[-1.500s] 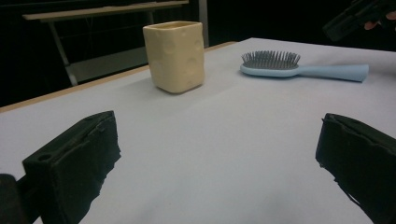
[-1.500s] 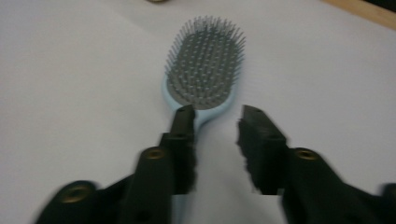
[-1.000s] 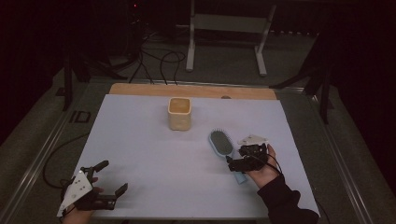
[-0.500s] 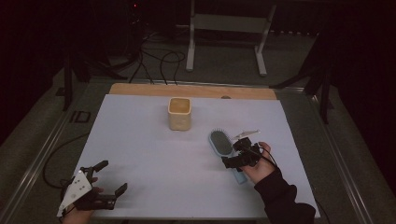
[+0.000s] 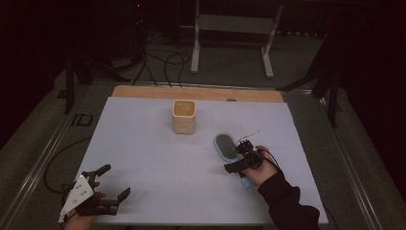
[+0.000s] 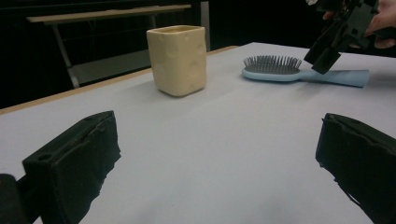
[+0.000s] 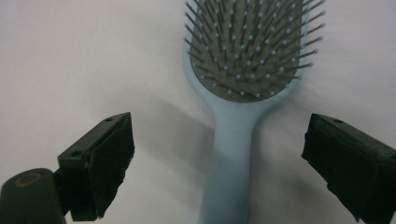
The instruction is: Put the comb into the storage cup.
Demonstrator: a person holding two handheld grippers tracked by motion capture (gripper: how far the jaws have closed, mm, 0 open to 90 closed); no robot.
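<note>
A light blue hairbrush [image 5: 223, 146] lies bristles up on the white table cover [image 5: 143, 153], right of centre, with its handle pointing toward the person. My right gripper [image 5: 237, 155] hovers open over the handle. In the right gripper view the handle [image 7: 231, 154] runs up between the two spread jaws without touching either, and the bristle head [image 7: 245, 51] lies just ahead. My left gripper [image 5: 115, 181] rests open at the near left corner with nothing between its jaws. A cream cup [image 5: 184, 116] stands upright behind the brush.
The left gripper view shows the cup [image 6: 177, 58], the brush [image 6: 280, 70] and the other gripper [image 6: 336, 37] beyond it. A wooden strip [image 5: 196, 92] edges the table's far side. Cables [image 5: 163, 62] and a metal stand [image 5: 230, 28] are on the floor behind.
My right gripper has moved left and a little forward, from beside the brush to over its handle, which now lies between the jaws. The left gripper has stayed put.
</note>
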